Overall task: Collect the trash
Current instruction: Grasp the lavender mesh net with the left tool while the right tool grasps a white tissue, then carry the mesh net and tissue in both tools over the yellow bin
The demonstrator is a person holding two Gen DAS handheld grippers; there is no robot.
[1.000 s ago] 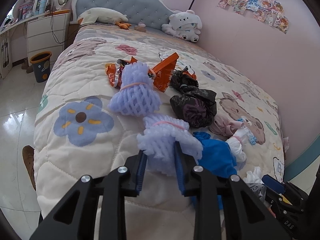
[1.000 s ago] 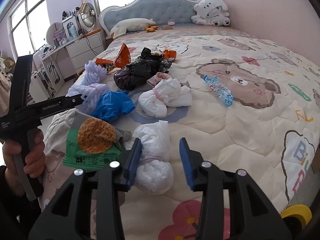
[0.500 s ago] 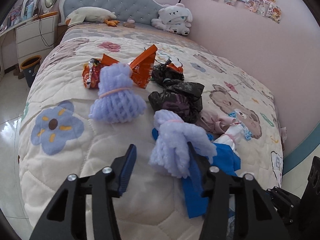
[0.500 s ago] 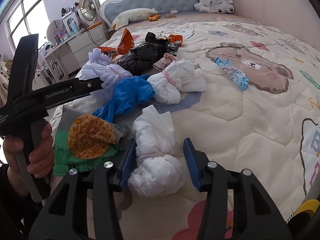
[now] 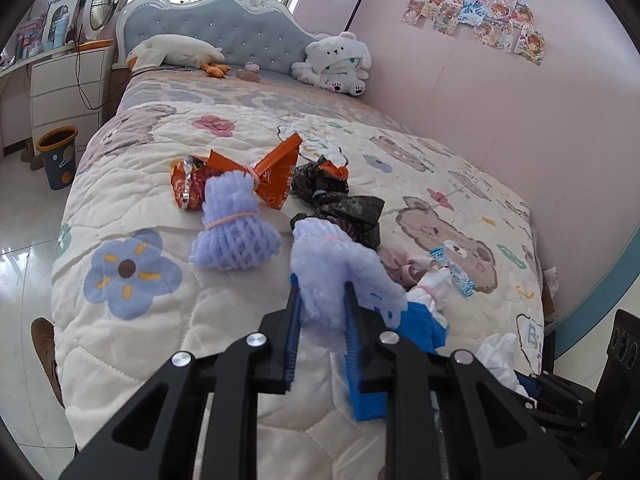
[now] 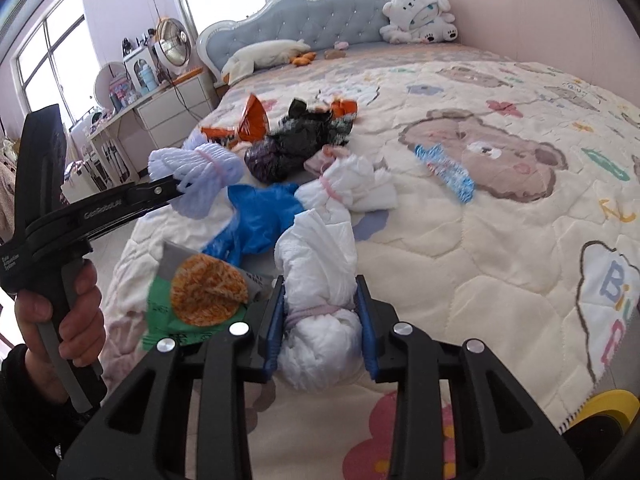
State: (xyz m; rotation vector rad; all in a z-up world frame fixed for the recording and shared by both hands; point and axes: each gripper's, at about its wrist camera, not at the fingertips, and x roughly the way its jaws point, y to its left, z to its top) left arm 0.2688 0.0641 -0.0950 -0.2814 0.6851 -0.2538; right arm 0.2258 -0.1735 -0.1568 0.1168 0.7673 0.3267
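In the left wrist view my left gripper [image 5: 321, 284] has its jaws closing, and the pads pinch a lavender foam net bundle [image 5: 332, 256] held just above the quilt. The right wrist view shows that same gripper [image 6: 176, 186] from the side, held by a hand [image 6: 60, 312]. My right gripper [image 6: 320, 284] is closing too. Its pads press the waist of a white plastic bundle [image 6: 316, 248] tied with a pink band, near the bed's foot edge. A blue bag [image 6: 260, 216] and a green packet [image 6: 200, 296] lie beside it.
More trash lies on the quilt [image 5: 132, 208]: a second foam net [image 5: 236, 236], orange wrappers [image 5: 276, 176], black bags [image 5: 348, 212], another white bundle [image 6: 356, 188] and a blue candy wrapper [image 6: 448, 172]. A bin [image 5: 60, 156] stands on the floor left of the bed. A plush toy [image 5: 336, 64] sits by the headboard.
The left jaws spread wide, then closed on the foam net and raised it. The right jaws narrowed onto the white bundle.
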